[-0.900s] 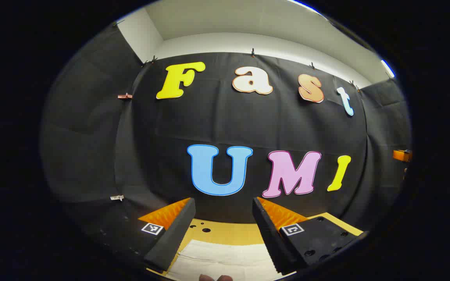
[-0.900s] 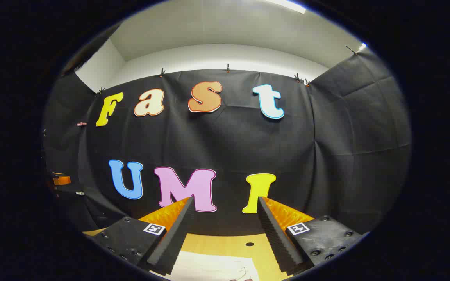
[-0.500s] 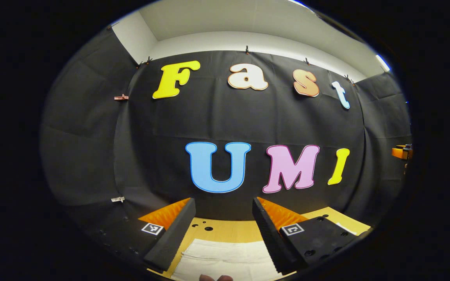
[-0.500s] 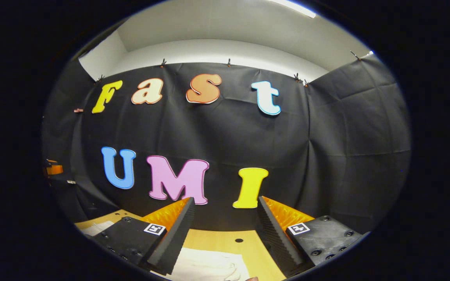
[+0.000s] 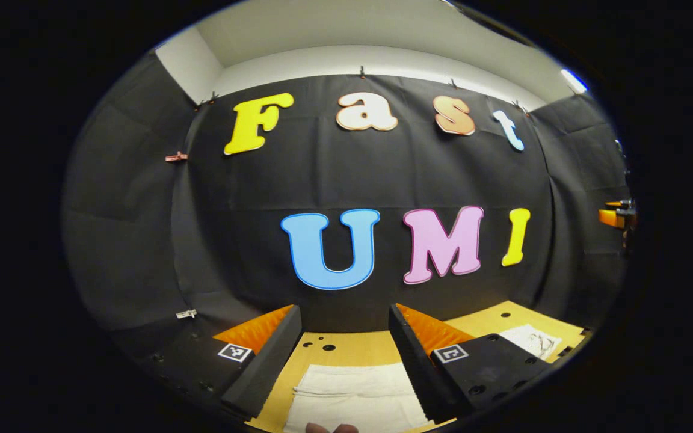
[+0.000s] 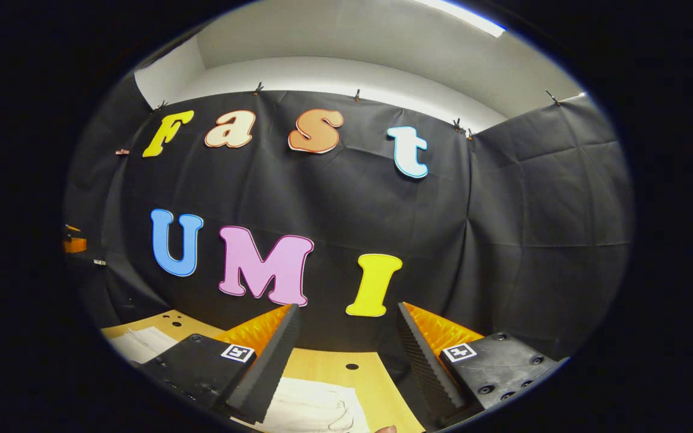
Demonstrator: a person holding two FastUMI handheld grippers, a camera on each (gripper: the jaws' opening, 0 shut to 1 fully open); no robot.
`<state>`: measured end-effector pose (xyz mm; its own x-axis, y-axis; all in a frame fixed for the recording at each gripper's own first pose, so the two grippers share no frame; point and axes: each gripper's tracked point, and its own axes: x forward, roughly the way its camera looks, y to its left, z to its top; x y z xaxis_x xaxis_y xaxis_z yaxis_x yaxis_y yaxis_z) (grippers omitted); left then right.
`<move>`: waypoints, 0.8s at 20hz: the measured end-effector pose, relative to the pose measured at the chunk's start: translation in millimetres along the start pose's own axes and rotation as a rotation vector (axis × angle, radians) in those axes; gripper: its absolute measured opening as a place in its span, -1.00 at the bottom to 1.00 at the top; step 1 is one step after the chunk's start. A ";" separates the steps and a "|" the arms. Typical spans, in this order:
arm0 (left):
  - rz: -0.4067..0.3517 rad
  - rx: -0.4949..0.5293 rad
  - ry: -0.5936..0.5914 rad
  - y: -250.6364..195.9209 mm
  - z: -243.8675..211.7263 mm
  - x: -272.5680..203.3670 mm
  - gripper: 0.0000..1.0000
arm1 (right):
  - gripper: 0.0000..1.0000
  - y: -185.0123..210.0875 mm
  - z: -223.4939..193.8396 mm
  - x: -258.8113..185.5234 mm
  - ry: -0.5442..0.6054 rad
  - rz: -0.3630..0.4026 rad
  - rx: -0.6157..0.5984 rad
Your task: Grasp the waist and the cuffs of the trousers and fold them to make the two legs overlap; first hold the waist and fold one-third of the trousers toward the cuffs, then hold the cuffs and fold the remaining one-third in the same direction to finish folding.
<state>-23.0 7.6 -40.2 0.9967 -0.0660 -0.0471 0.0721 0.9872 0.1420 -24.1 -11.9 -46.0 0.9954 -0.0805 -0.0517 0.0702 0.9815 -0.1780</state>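
On the left, the left hand-held gripper (image 5: 344, 355) hangs above the counter (image 5: 346, 350) with its fingers spread wide and nothing between them. The white trousers (image 5: 355, 398) lie flat on the wood directly below and between those fingers, a fold edge running across them, and another part of the cloth shows past the gripper's right finger. Compared with a moment ago, more bare wood and more of the holes in the counter sit ahead of this gripper, and the far patch of cloth has come into sight, so the gripper has tipped or lifted slightly without closing.

On the right, the right hand-held gripper (image 6: 348, 361) is likewise released, its fingers well apart. The trousers (image 6: 313, 409) lie under its left finger and just inside the gap, with crumpled seams visible; a further strip of white cloth lies off beyond its left side. This view has also swung over the last second, bringing that strip in.

Neither gripper has taken hold of any cloth, so I judge the grasp for a fold is yet to come.
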 end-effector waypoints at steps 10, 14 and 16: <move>-0.216 0.384 0.150 -23.5 -123.1 -21.1 0.89 | 0.94 13.8 -70.3 -23.4 0.122 0.066 -0.235; -0.283 0.508 0.260 -17.7 -192.8 -35.4 0.89 | 0.94 14.7 -102.2 -35.2 0.174 0.079 -0.345; -0.306 0.588 0.332 -8.9 -233.2 -41.6 0.89 | 0.94 13.6 -118.9 -41.7 0.210 0.082 -0.387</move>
<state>-73.8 35.4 -270.0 0.8719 -0.1868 -0.4527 0.4460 0.6847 0.5765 -72.4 -15.8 -163.1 0.9590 -0.0778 -0.2724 -0.0779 0.8520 -0.5178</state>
